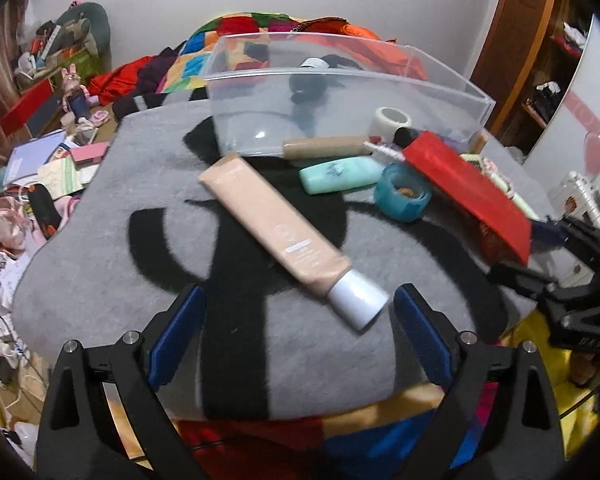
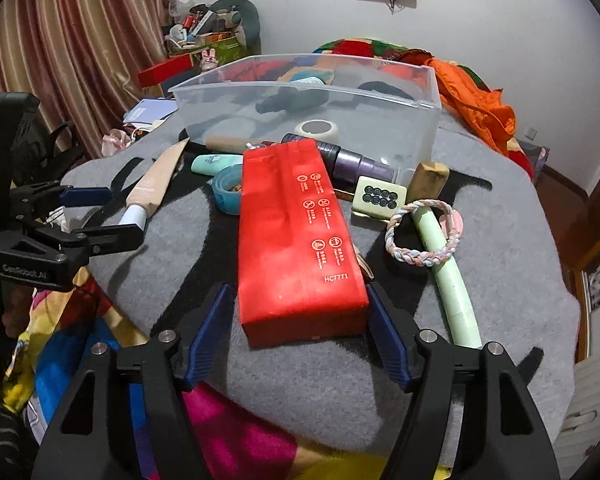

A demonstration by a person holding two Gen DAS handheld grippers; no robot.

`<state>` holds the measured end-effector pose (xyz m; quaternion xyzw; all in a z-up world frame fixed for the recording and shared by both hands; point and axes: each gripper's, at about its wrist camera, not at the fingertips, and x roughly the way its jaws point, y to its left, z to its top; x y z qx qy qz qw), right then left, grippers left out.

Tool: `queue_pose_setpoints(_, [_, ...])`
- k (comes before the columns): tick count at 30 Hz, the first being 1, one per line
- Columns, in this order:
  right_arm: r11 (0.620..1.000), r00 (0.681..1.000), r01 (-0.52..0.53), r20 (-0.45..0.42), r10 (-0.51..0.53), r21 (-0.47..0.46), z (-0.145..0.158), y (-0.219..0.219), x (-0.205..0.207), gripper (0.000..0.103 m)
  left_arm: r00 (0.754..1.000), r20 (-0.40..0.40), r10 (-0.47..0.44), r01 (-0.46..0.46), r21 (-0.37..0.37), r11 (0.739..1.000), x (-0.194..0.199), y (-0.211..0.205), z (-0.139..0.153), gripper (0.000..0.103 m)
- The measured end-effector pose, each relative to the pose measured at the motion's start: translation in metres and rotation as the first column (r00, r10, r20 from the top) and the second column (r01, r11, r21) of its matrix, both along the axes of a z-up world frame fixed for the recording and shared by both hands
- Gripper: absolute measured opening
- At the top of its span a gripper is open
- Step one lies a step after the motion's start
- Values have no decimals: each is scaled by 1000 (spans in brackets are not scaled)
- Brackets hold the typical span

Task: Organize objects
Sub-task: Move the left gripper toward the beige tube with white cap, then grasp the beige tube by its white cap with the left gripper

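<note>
A beige tube with a white cap [image 1: 278, 226] lies on the grey mat [image 1: 100, 240], its cap just ahead of my open left gripper [image 1: 298, 300]. A red box [image 2: 300, 236] lies lengthwise on the mat, its near end between the open fingers of my right gripper [image 2: 298, 304]. A clear plastic bin [image 1: 340, 96] stands at the back with a dark bottle [image 2: 296, 100] inside. A mint tube [image 1: 340, 176], a blue tape ring [image 1: 402, 192] and a tan tube [image 1: 324, 147] lie in front of the bin.
A white tape roll [image 2: 316, 130], a purple cylinder [image 2: 356, 164], a mahjong tile [image 2: 378, 196], a braided ring [image 2: 424, 236], a pale green stick [image 2: 452, 276] and a cork-like block [image 2: 428, 178] lie at right. Cluttered floor at left; orange cloth [image 2: 480, 104] behind.
</note>
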<state>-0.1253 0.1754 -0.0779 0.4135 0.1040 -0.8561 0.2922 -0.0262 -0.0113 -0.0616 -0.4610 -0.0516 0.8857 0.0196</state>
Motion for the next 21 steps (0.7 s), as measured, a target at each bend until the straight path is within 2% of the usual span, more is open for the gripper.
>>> queue_pose_setpoints(4, [999,999,36,1,-36,-9,1,-1,-5,66,1000,2,14,-14,2,1000,-19,10,-2,98])
queue_pose_setpoints(8, [998,998,62,-6,-62,-16,1,-1,-6,66,999,-28,43,-45,-56,997,-20,15,-6,97])
queue_pose_setpoints(10, [998,998,67,-15,-67,-17,2,-1,-5,65,998,-48,43,-47,-81,996,-13,17,-8,93])
queue_pose_setpoints(13, [998,998,61,-26,-62,-23,4,-1,-1,55,996,-69,59,-64,-85,994,-1,15,-6,79])
queue_pose_setpoints(18, [997,997,64,-41,-65,-36,5,-1,3,54,990,-89,111,-119,-87,989,10,2,-3,40])
queue_pose_setpoints(21, [996,997,62,-50,-65,-59,9,2,8,53,987,-89,134,-141,-70,988,16,-7,0,29])
